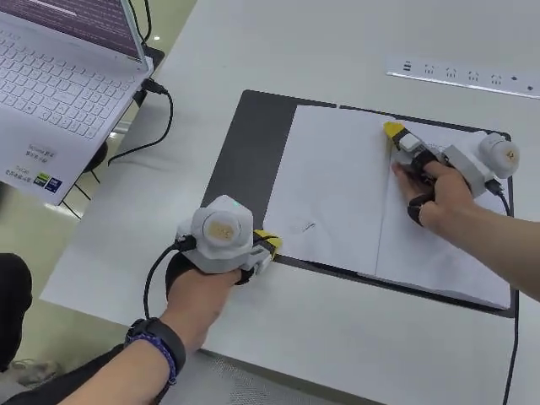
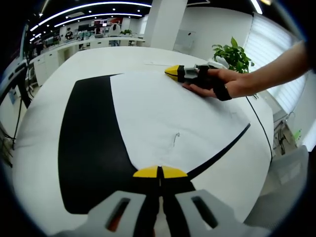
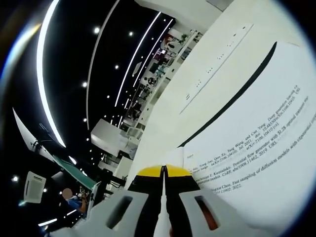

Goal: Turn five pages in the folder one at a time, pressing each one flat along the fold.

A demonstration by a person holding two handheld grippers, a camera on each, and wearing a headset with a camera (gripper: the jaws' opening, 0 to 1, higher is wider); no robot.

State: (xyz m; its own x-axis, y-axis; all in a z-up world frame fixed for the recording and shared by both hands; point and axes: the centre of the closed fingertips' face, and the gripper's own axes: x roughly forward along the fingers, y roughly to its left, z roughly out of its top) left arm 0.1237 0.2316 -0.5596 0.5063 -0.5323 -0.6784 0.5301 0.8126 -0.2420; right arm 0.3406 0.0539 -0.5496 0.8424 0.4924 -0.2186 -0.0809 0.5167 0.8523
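Note:
A black folder (image 1: 251, 143) lies open on the white table. A blank white page (image 1: 333, 186) lies flat on its left half, and another page (image 1: 439, 253) on its right half. My left gripper (image 1: 268, 244) is shut, with its yellow tips (image 2: 159, 172) at the near edge of the folder beside the blank page (image 2: 163, 113). Nothing shows between its jaws. My right gripper (image 1: 392, 130) is shut and lies low on the paper near the fold at the far side. Its tips (image 3: 163, 171) rest by a printed page (image 3: 256, 148). It also shows across the folder, at the page's far edge, as the other gripper (image 2: 173, 72).
An open white laptop (image 1: 59, 76) stands at the far left with a black cable (image 1: 160, 118) running off it. A white power strip (image 1: 464, 76) lies beyond the folder. The table edge runs close to my left hand. A potted plant (image 2: 229, 54) stands past the table.

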